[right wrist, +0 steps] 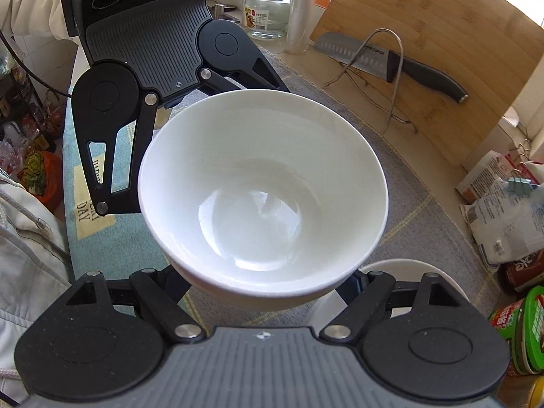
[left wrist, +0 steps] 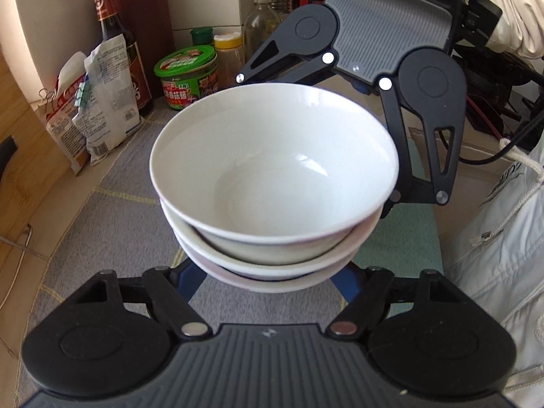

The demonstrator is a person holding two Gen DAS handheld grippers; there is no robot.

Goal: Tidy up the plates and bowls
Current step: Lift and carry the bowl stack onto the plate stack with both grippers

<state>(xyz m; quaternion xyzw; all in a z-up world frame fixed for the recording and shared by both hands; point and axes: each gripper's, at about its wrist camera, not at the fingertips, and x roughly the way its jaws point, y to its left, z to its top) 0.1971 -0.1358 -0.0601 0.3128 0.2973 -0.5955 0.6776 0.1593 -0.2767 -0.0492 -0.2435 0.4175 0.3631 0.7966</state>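
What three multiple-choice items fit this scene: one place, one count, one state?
1. Where is the knife?
A in a bowl
B by the wooden board
C on the floor

2. How many bowls are in the stack of bowls?
A two
B three
C five

3. The top bowl is:
A empty
B full of rice
C upside down

Answers:
1 B, the knife lies on the counter right in front of the leaning board.
2 B, the left wrist view shows three white rims nested.
3 A, its bare glossy bottom shows.
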